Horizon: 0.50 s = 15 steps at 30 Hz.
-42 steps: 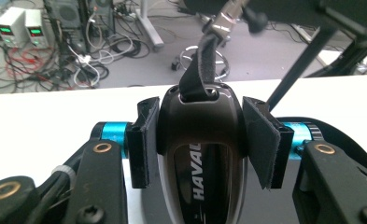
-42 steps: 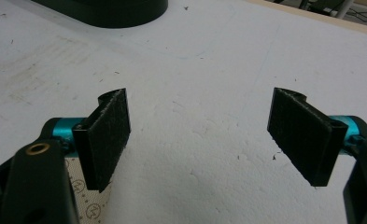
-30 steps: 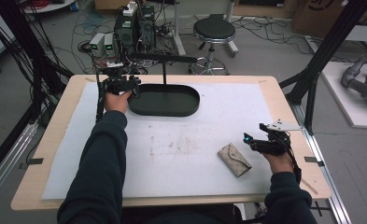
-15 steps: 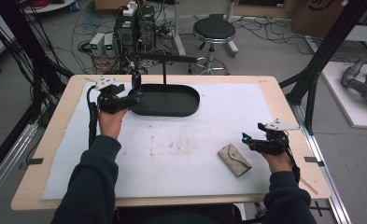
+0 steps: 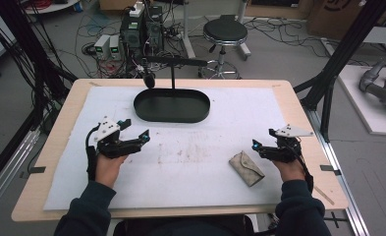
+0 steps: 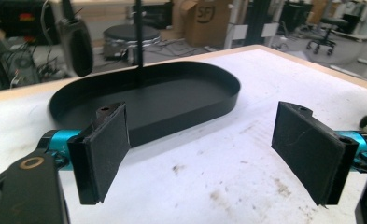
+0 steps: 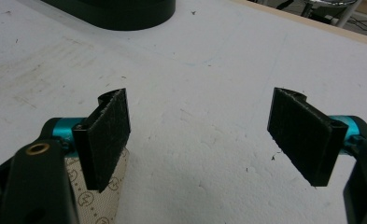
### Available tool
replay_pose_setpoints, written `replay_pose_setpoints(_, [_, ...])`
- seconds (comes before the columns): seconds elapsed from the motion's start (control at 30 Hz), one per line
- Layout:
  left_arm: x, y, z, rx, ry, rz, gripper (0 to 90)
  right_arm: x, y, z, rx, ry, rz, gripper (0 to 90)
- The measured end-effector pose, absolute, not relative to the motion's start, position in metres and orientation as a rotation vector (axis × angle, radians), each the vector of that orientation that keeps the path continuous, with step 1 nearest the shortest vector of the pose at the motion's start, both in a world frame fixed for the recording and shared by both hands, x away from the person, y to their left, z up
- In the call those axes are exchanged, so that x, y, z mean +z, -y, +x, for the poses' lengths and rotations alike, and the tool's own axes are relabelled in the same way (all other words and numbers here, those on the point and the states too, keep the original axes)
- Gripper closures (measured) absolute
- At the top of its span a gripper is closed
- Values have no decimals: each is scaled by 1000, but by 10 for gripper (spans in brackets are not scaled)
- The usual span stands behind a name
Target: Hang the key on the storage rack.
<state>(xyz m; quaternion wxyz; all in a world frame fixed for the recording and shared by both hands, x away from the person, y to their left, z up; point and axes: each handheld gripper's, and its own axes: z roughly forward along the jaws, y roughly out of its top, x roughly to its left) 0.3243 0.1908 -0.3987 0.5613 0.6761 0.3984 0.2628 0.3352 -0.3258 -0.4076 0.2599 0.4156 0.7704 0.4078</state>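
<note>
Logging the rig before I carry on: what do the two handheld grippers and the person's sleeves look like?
Both grippers, left and right, are black with teal-blue joints behind flat black padded jaws. Each carries a grey three-cornered plate on top and trails a black cable. A brass-coloured ring marks the left gripper's body. The sleeves are dark navy.

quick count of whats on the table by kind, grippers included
black oval tray: 1
black stand with an arm, rising from the tray: 1
dark pouch hanging from that arm: 1
beige patterned pouch lying on the mat: 1
white mat: 1
handheld grippers, left gripper and right gripper, both open: 2
total: 7
</note>
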Motion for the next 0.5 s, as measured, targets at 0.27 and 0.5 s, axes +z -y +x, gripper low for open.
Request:
replay_pose_setpoints(0.27, [-401, -206, 322, 677, -970, 1571, 180, -409, 323, 337, 1088, -2086, 1139, 216])
replay_pose_setpoints(0.5, [-399, -213, 322, 690, -986, 1549, 180, -408, 321, 333, 1102, -2098, 1107, 216])
